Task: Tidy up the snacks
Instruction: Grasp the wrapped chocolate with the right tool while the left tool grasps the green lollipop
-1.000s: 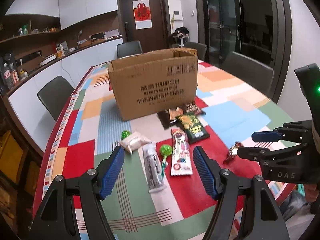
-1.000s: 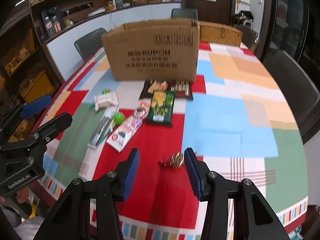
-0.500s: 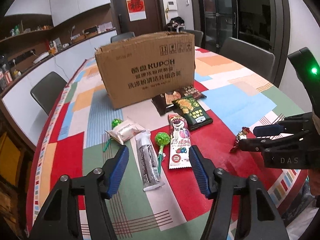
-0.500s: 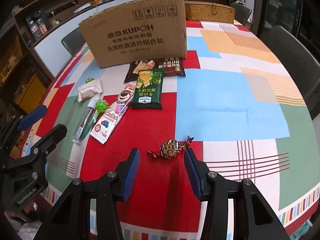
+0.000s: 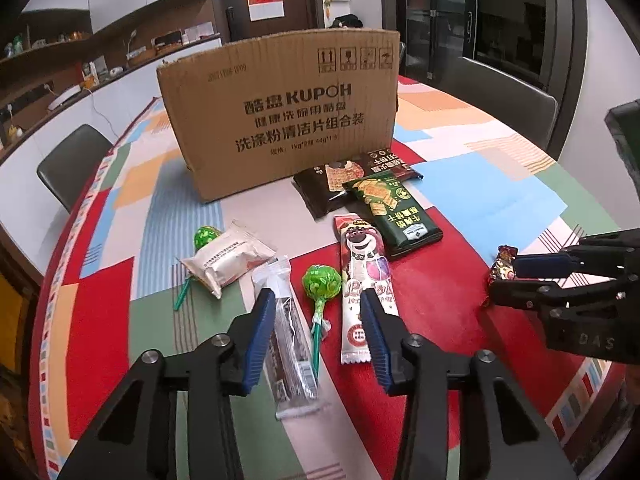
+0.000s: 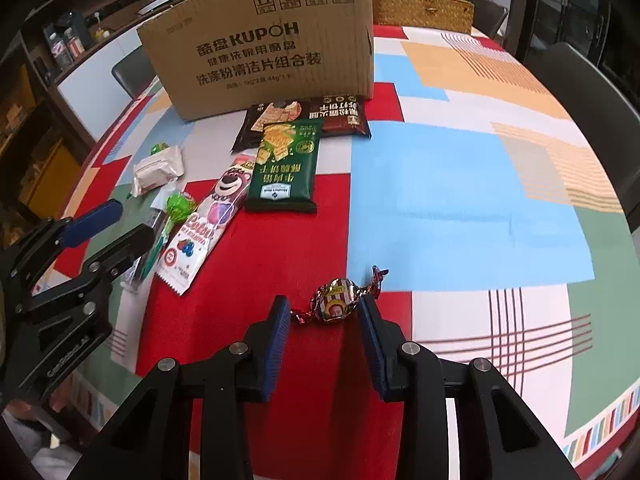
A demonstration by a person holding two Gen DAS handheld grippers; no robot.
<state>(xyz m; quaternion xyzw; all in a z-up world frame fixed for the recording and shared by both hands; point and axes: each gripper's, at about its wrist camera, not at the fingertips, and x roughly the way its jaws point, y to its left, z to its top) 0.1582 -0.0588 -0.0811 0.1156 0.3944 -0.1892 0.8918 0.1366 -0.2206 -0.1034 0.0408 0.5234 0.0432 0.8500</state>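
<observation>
Over the last second I had brought both tools down and forward toward the near edge of the table (image 6: 460, 184). My right gripper (image 6: 323, 320) now straddled the wrapped candy (image 6: 335, 303) on the red patch, jaws wide, pads either side but, as far as I could tell, not yet touching. My left gripper (image 5: 316, 334) hung open over the green lollipop (image 5: 321, 280) and the clear-wrapped bar (image 5: 290, 332), beside the pink bear packet (image 5: 365, 276). The cardboard box (image 5: 280, 116) stood toward the far edge. I judged both grasps ready; nothing was boxed yet.
</observation>
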